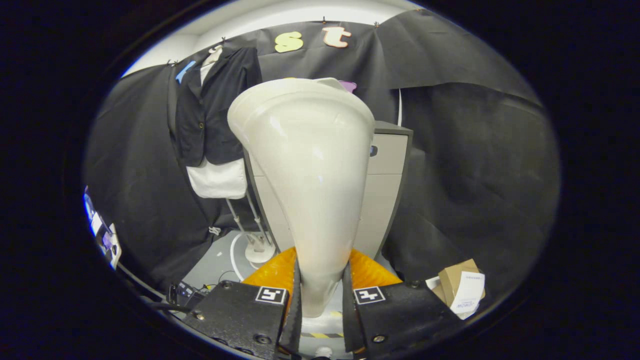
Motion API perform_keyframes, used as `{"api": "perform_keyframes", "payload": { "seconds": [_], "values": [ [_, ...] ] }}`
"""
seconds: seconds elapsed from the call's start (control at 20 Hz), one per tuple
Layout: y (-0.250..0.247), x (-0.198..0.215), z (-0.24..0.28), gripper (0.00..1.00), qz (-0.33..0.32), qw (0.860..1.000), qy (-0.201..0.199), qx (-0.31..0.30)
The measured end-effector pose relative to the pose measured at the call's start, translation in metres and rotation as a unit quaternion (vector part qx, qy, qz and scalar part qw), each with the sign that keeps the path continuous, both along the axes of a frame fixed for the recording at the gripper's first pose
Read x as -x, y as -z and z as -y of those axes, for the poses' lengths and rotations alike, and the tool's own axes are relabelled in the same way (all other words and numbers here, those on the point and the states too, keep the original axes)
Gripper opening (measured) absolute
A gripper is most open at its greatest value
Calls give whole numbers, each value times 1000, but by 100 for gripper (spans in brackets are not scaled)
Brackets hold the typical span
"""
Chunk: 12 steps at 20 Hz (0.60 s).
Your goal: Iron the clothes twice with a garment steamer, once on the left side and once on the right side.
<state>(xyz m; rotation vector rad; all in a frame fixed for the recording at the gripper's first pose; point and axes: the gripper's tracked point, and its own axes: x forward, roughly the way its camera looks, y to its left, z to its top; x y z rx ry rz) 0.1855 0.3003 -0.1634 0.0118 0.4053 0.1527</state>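
Claw (320,300) closed on the narrow neck of the cream steamer head (305,165); both fingers press its sides, head rising upright and flaring wide above them. A small cardboard box (457,287) lies on the floor just right of the fingers. Beyond the steamer stands a grey cabinet (385,190). Further back, left of the steamer, a dark jacket (215,110) over a white shirt (217,177) hangs on a white stand (257,247) (well apart from the steamer).

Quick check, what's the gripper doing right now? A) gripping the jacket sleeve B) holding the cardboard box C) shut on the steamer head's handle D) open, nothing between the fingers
C: the gripper has both fingers pressed on the narrow handle of the garment steamer head, while the black jacket hangs beyond it.
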Motion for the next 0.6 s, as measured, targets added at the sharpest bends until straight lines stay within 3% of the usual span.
{"api": "perform_keyframes", "payload": {
  "seconds": [0.6],
  "values": [
    [0,1,3,36,2,1000,1,4]
  ]
}}
